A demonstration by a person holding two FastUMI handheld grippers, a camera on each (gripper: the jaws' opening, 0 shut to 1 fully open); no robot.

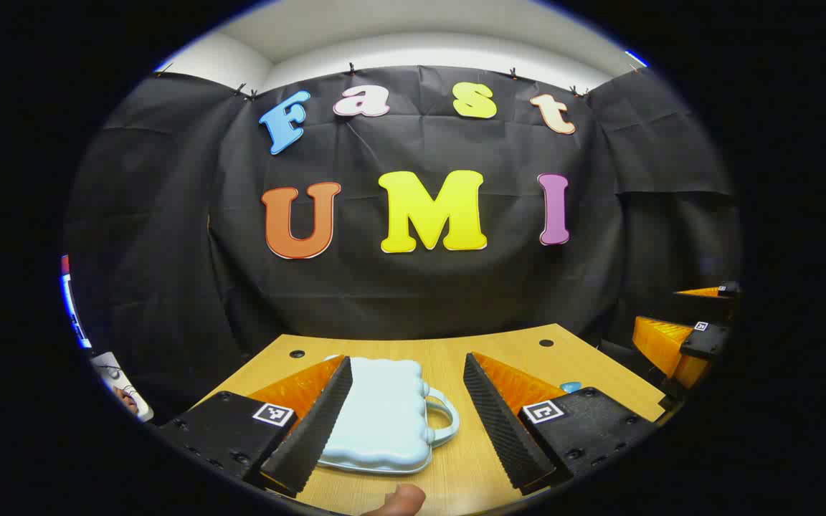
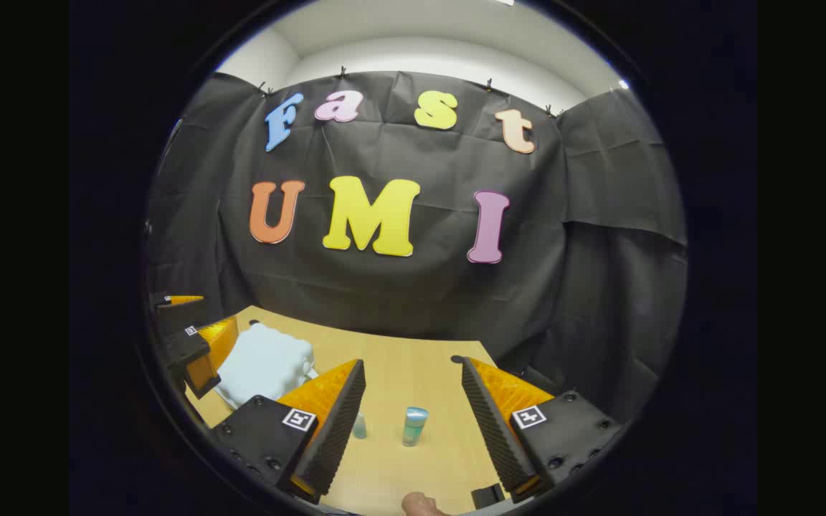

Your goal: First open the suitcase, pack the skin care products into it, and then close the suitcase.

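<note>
A small pale blue suitcase [image 1: 383,416] with a wavy edge and a handle on its right side lies closed and flat on the wooden table [image 1: 470,459]. My left gripper [image 1: 407,423] hovers open over it, its left finger overlapping the case's left edge. In the right gripper view the suitcase [image 2: 264,364] lies at the left, with the other gripper [image 2: 194,344] beside it. My right gripper [image 2: 413,419] is open, and between its fingers stand a small teal bottle [image 2: 413,426] and a smaller bottle [image 2: 360,426], upright on the table [image 2: 399,373].
The table ends at the black cloth wall behind. Small dark holes [image 1: 297,354] mark the table's far corners. A fingertip [image 1: 400,499] shows at the bottom edge. The right gripper [image 1: 685,340] appears at the far right of the left gripper view.
</note>
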